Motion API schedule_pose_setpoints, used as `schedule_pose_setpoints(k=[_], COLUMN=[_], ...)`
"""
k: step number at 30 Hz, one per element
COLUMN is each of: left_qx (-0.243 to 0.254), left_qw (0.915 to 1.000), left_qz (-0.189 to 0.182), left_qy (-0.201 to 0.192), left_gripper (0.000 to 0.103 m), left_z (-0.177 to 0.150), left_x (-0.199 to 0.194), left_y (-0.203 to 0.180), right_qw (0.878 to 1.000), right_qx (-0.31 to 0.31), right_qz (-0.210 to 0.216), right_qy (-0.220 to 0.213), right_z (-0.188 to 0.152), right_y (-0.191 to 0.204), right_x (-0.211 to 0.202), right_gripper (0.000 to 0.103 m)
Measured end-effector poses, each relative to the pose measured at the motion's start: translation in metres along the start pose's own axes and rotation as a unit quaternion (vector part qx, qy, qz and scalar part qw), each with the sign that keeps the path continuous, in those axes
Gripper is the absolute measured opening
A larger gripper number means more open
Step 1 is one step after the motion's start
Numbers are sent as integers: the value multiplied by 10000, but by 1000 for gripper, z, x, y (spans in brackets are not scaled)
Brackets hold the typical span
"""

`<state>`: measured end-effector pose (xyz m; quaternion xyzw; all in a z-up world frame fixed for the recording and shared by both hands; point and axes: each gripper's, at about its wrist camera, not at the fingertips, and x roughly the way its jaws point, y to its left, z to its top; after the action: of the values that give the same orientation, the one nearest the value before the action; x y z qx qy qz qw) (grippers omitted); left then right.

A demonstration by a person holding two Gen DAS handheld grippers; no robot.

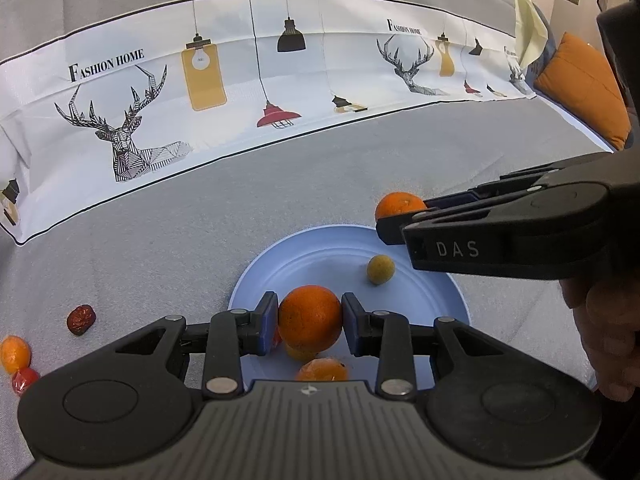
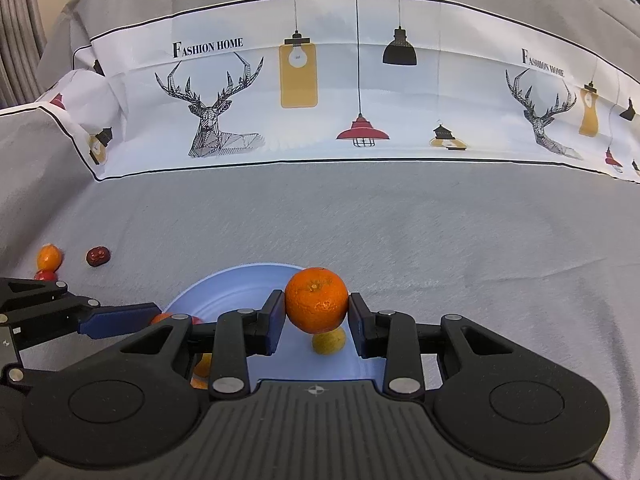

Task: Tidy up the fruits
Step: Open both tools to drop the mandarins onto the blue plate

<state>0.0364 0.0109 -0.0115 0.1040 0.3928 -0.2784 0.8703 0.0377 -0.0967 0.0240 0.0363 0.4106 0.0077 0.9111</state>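
My left gripper (image 1: pixel 310 322) is shut on an orange (image 1: pixel 310 312), held just above the near side of a light blue plate (image 1: pixel 348 248). Under it on the plate lie a yellowish fruit (image 1: pixel 299 354) and a wrapped orange (image 1: pixel 322 370). A small yellow-green fruit (image 1: pixel 381 269) lies further back on the plate. My right gripper (image 2: pixel 316 314) is shut on a second orange (image 2: pixel 317 300) over the plate's (image 2: pixel 240 284) far right rim. In the left wrist view the right gripper (image 1: pixel 400 222) reaches in from the right. In the right wrist view the left gripper (image 2: pixel 154 314) comes in from the left.
On the grey cloth left of the plate lie a dark red date (image 1: pixel 81 319), a small orange (image 1: pixel 15 354) and a red cherry tomato (image 1: pixel 24 378). A white printed cloth band (image 2: pixel 320 100) runs across the back. An orange cushion (image 1: pixel 580 88) sits far right.
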Motion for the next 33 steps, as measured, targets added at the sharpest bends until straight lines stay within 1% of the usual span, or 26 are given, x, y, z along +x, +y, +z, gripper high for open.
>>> schedule_pose_setpoints(k=[9,13,18,25,33], left_qx=[12,-7,-63,-117,-115], left_qw=[10000,9999,9998,9998,9999], left_qz=[-42,-128,-184,-119,-28], left_qy=[-32,-47,-74,-77,-63], left_gripper=[38,38,41,41,41], left_z=[1,1,2,3,2], left_x=[-2,-3,-5,-5,-4], left_y=[-2,-2,0,3,4], right_qw=[10000,9999,9998,9999,9999], right_qx=[-30,-54,-76,-67,-91], right_qz=[23,138,131,112,98], right_qy=[8,81,95,88,81], right_z=[0,-1,-1,-1,-1], right_y=[0,0,3,2,3], right_x=[0,2,3,2,2], right_gripper=[35,36,37,40,40])
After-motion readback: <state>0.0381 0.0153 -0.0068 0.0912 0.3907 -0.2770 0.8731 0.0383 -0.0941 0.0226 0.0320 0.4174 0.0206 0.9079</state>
